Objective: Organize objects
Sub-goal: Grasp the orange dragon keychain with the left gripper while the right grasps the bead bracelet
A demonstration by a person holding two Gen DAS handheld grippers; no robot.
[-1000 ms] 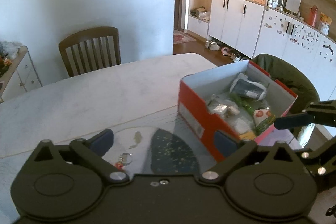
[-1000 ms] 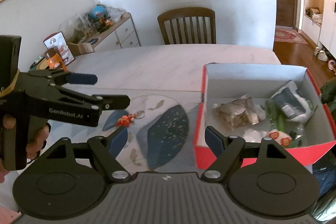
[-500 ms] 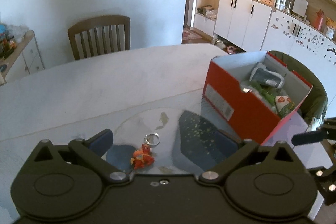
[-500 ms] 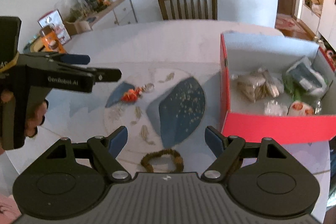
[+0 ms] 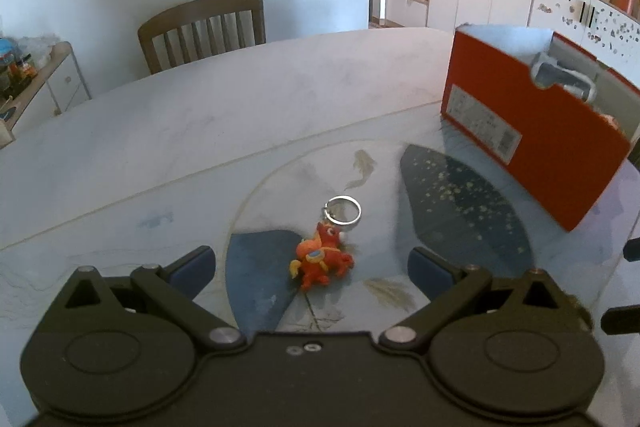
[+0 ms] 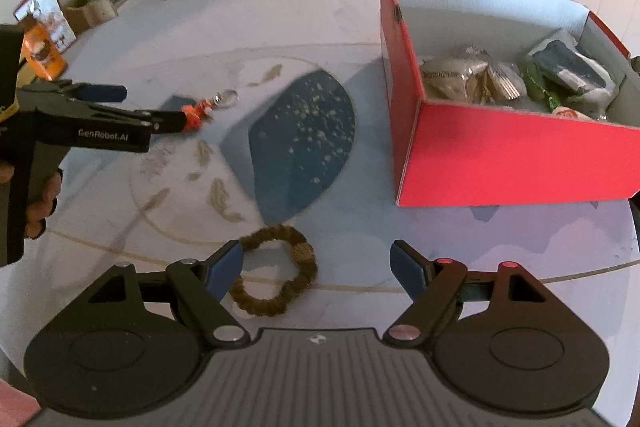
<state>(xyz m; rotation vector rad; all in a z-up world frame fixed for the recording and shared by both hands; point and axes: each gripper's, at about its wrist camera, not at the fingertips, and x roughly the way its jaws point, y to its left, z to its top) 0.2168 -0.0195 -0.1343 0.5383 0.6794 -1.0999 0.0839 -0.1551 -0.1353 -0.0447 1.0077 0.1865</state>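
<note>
At the far left of my right wrist view, a hand (image 6: 38, 199) holds my left hand-held gripper (image 6: 132, 107) low over the desk (image 6: 280, 11), its tips reaching the orange toy keychain (image 6: 195, 111). From its own camera I see that left hand-held gripper (image 5: 312, 267) spread wide, the keychain (image 5: 322, 259) lying on the desk (image 5: 160, 131) between the blue fingertips (image 5: 192, 265), touched by neither; its metal ring (image 5: 342, 210) points away toward the far edge. Further right, my right hand-held gripper (image 6: 318, 267) is also spread, and a brown fuzzy hair tie (image 6: 276, 281) lies on the desk just beside its left finger, partly between the tips, not pinched. At the right stands the open red box (image 6: 512, 147), holding packets and bags; in the left wrist view the red box (image 5: 540, 135) sits well apart from the keychain.
</note>
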